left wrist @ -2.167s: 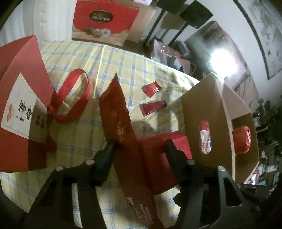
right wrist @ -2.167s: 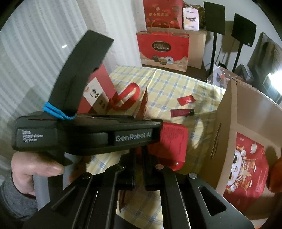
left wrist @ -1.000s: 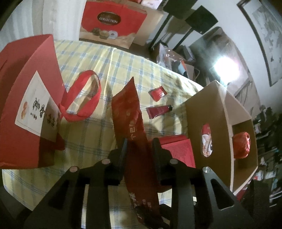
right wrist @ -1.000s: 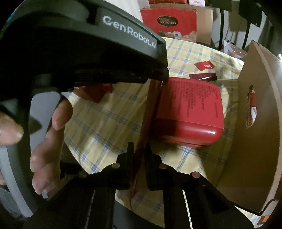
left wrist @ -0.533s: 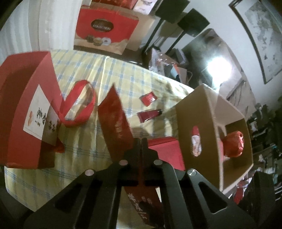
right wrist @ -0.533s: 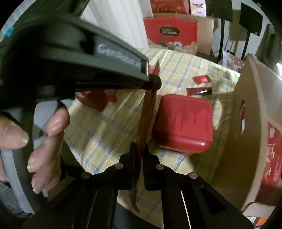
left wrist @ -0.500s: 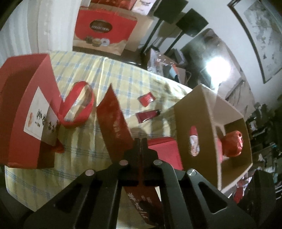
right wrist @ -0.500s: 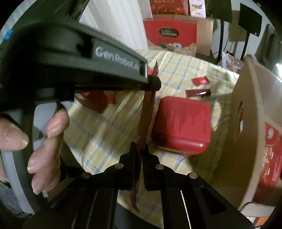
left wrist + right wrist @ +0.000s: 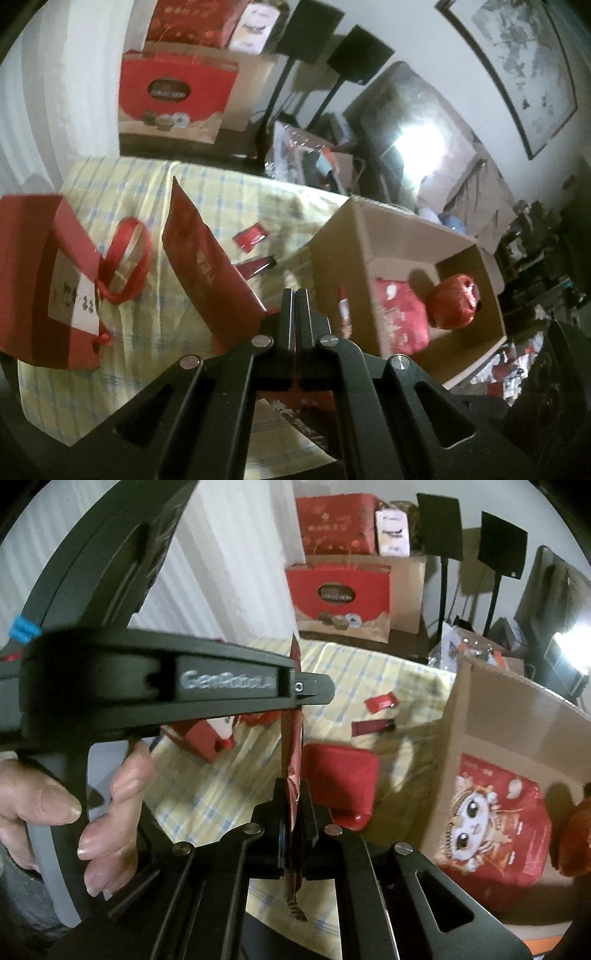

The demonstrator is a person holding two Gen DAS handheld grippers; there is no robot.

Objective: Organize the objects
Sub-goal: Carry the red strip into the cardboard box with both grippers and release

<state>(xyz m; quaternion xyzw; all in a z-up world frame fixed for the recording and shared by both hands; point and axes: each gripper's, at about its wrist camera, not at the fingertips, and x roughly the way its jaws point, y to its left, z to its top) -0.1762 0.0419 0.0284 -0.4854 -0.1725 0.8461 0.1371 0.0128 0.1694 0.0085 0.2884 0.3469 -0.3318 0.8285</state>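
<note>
Pinched at two spots by the left gripper (image 9: pixel 295 295) and right gripper (image 9: pixel 293 805), the flat red packet (image 9: pixel 207 269) is held over the table (image 9: pixel 207 184) (probably for the cardboard box (image 9: pixel 454 251) just beside).

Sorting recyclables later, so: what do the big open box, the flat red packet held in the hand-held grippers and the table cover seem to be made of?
Box: plain brown corrugated cardboard, matte, with a cut handle hole.
Red packet: probably thin glossy paper or foil film; it stands stiff and shows sheen and creases.
Table cover: looks like woven cloth, yellow with blue checks, softly wrinkled.
</note>
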